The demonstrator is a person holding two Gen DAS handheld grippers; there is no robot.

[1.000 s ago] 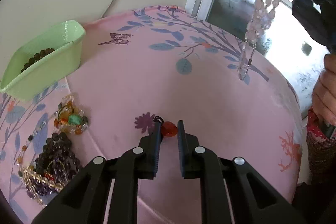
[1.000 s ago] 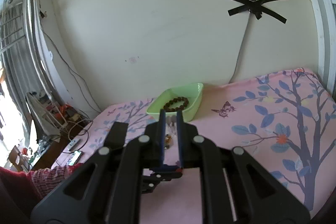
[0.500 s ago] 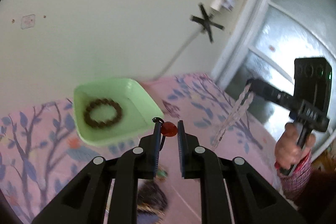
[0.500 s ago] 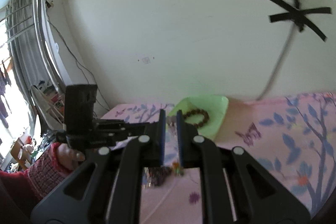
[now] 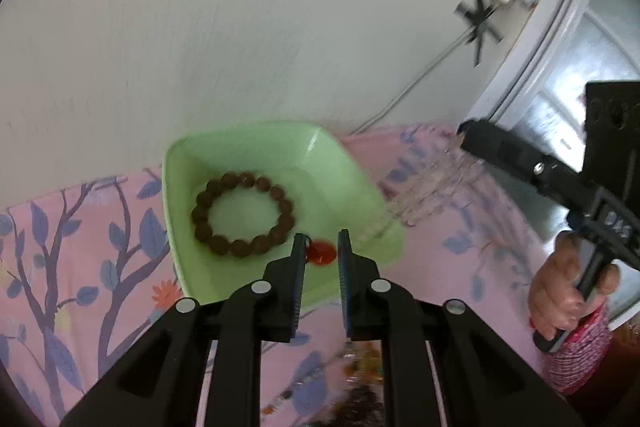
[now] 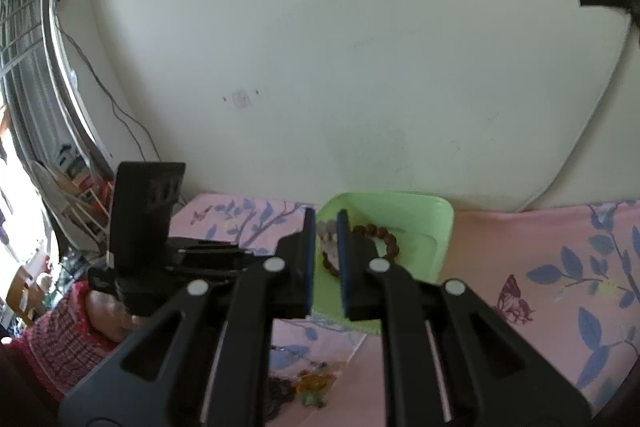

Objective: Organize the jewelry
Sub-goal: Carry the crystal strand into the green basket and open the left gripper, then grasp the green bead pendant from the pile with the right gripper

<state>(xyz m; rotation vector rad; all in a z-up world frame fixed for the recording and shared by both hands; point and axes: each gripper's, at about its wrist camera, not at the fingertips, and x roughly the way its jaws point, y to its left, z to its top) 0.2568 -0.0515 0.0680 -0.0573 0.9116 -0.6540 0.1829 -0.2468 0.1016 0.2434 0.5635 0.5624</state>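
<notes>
A light green tray (image 5: 256, 147) stands on the pink floral cloth by the wall and holds a brown bead bracelet (image 5: 244, 213). My left gripper (image 5: 322, 249) is shut on a red pendant (image 5: 321, 253) and holds it over the tray's near edge. My right gripper (image 6: 322, 227) is shut on a pale pink bead strand (image 6: 329, 233) and hovers over the tray (image 6: 420, 211). In the left wrist view the strand (image 5: 432, 195) hangs blurred from the right gripper beside the tray's right rim.
A pile of mixed bead jewelry (image 5: 360, 379) lies on the cloth below my left gripper and shows in the right wrist view (image 6: 308, 383). The wall stands just behind the tray. A window frame (image 5: 532, 67) is at the right.
Both grippers have swung from over the open cloth to the green tray, carrying the red pendant and the pink strand. The tray now sits right under both fingertips.
</notes>
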